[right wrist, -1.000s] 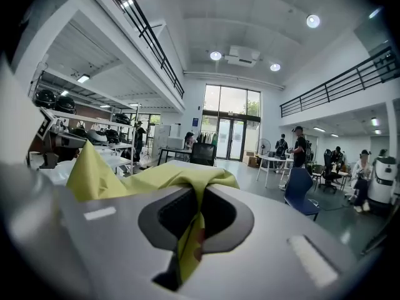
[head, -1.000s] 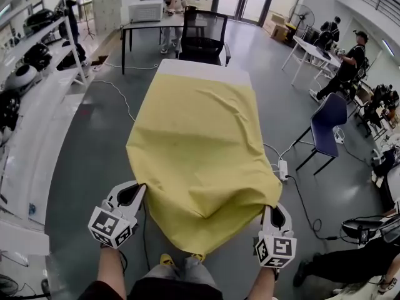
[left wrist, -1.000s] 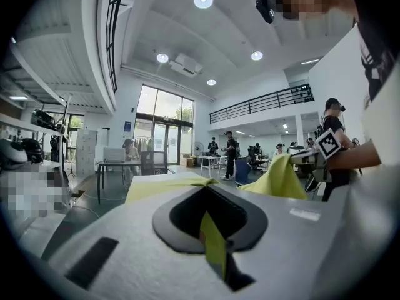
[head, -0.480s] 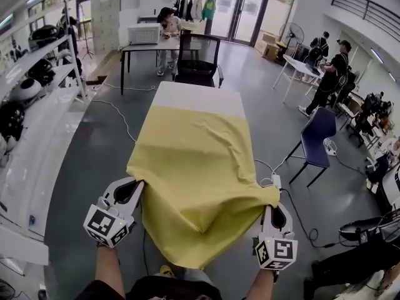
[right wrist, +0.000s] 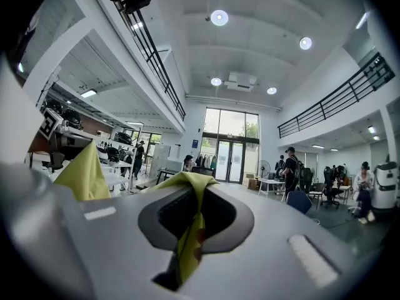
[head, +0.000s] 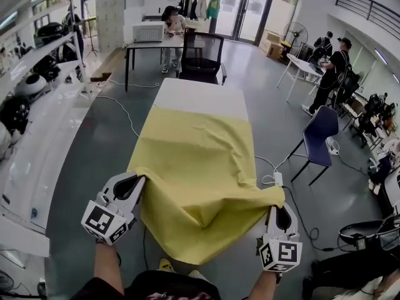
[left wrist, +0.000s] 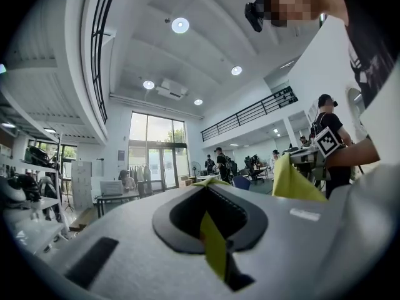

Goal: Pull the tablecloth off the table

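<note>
With the left gripper [head: 134,184] at seven o'clock and the right gripper [head: 279,212] at five o'clock each clamped on a near corner of the yellow tablecloth [head: 199,167], which drapes the table [head: 201,97] toward twelve, an uneven tug could slip a thin corner free.

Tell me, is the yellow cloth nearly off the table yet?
Not yet. Done: the far end of the table is bare. In hand: the left tongs and right tongs each pinch a near corner of the cloth. To do: most of the cloth lies on the table.
</note>
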`<action>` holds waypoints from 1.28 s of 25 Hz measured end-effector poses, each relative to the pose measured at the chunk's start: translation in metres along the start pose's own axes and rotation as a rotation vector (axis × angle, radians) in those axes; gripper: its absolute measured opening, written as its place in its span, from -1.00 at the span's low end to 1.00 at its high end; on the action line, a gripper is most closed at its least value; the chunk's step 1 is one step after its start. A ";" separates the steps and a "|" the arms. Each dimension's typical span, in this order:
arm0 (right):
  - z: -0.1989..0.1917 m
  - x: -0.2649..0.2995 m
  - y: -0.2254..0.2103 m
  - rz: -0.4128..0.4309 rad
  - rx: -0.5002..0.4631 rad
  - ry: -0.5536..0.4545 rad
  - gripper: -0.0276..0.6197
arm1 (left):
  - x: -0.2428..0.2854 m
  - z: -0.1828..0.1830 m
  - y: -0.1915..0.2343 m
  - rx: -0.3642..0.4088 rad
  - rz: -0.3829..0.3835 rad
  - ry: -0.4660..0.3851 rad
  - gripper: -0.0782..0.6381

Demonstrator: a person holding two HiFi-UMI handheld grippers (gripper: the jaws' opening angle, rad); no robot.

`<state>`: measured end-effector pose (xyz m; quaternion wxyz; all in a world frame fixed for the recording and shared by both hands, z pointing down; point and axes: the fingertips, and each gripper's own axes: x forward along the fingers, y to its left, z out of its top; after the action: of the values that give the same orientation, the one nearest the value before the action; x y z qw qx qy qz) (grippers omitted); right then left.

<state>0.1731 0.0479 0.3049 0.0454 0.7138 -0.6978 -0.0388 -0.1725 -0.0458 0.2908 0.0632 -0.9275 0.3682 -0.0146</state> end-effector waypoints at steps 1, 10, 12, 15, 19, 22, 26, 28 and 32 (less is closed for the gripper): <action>-0.001 -0.003 -0.003 0.000 0.002 -0.002 -0.87 | -0.002 0.001 -0.002 -0.004 0.007 -0.006 -0.76; 0.007 -0.040 -0.038 0.032 -0.020 -0.016 -0.87 | -0.016 0.027 -0.048 -0.021 0.065 -0.035 -0.76; 0.016 -0.041 -0.038 0.041 -0.056 -0.027 -0.87 | -0.018 0.034 -0.048 -0.018 0.076 -0.048 -0.76; 0.022 -0.041 -0.038 0.047 -0.059 -0.043 -0.87 | -0.025 0.038 -0.050 -0.010 0.091 -0.054 -0.76; 0.017 -0.043 -0.037 0.062 -0.029 -0.047 -0.87 | -0.035 0.037 -0.057 0.011 0.106 -0.036 -0.76; 0.012 -0.041 -0.033 0.070 -0.013 -0.037 -0.87 | -0.041 0.037 -0.053 0.008 0.121 -0.031 -0.76; 0.006 -0.039 -0.036 0.078 0.001 -0.027 -0.87 | -0.040 0.036 -0.054 0.003 0.132 -0.030 -0.76; 0.004 -0.038 -0.035 0.086 -0.004 -0.022 -0.87 | -0.039 0.034 -0.054 -0.003 0.133 -0.025 -0.76; 0.006 -0.033 -0.034 0.105 -0.013 -0.020 -0.87 | -0.034 0.035 -0.055 -0.004 0.130 -0.025 -0.76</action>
<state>0.2048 0.0816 0.2942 0.0449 0.6755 -0.7344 -0.0479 -0.1576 0.0210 0.2639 0.0669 -0.9018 0.4268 0.0016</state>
